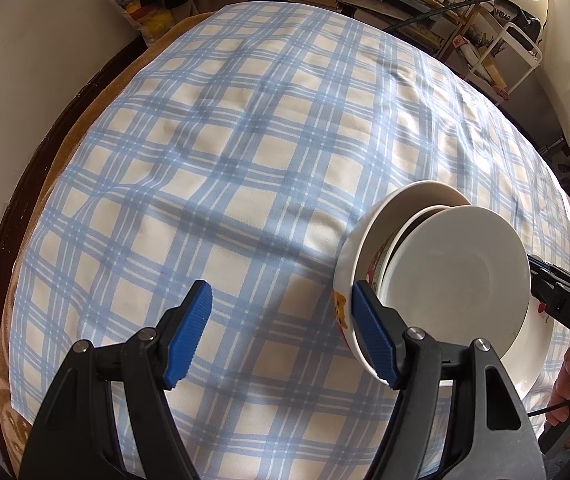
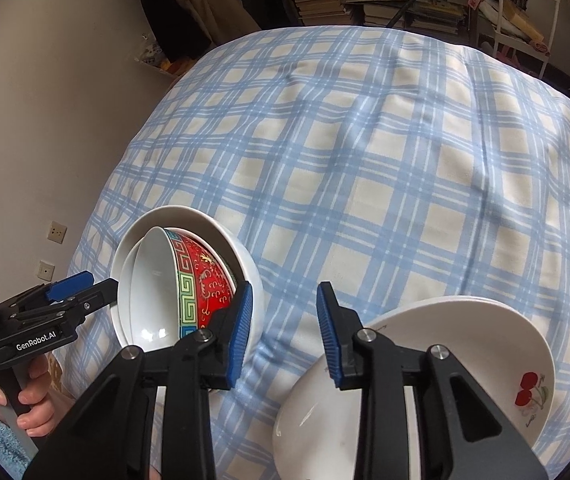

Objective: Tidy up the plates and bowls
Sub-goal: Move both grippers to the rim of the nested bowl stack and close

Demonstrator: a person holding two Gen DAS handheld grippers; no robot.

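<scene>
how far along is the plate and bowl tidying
Looks nearly done. Done: the red bowl sits nested in the white bowl, and the plain plate lies on the cherry plate. In hand: nothing; left tongs and right tongs are open. Left: perhaps only positioning the two stacks, which stand side by side.

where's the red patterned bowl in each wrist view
Left wrist: red patterned bowl is right of centre, only a red sliver showing inside the big white bowl, behind the plate.
Right wrist: lower left, its red side plain to see, nested in that white bowl.
Shared landmark: the blue plaid tablecloth.
</scene>
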